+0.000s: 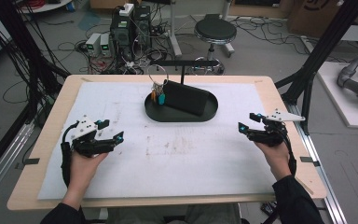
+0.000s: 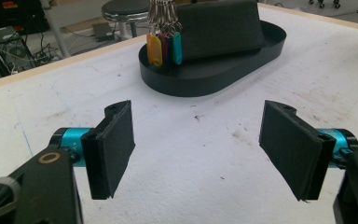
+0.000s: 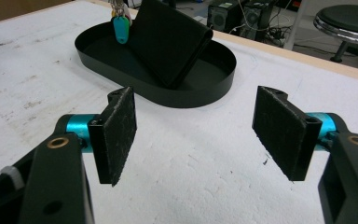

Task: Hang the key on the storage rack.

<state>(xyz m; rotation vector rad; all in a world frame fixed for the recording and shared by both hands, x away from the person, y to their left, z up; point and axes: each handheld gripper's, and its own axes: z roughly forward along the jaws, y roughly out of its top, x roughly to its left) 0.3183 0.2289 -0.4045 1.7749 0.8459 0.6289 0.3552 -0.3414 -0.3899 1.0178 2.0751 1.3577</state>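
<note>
We are looking at a cluttered lab floor, cables, computer towers and a round stool [image 1: 215,31] sitting beyond the far edge of the tabletop [image 1: 51,119], which is carrying a white mat [image 1: 121,172] scuffed near its middle. A black oval tray [image 1: 154,113] is sitting toward the far edge, about midway between the side edges. In it a black wallet-like folder [image 1: 186,98] is leaning tilted against a thin black T-shaped stand [image 1: 182,65], and a bunch of keys with coloured tags [image 1: 159,95] is hanging from a ring at the tray's left end; we are reading this as a way of keeping both things upright and easy to grasp.

The left gripper [image 1: 109,132] is resting low near the left edge, jaws standing wide apart with nothing between them. The right gripper [image 1: 248,122] is resting near the right edge, likewise spread and empty. Both are pointing in toward the tray and remain well apart from it, so we are judging that a reach has yet to begin.
</note>
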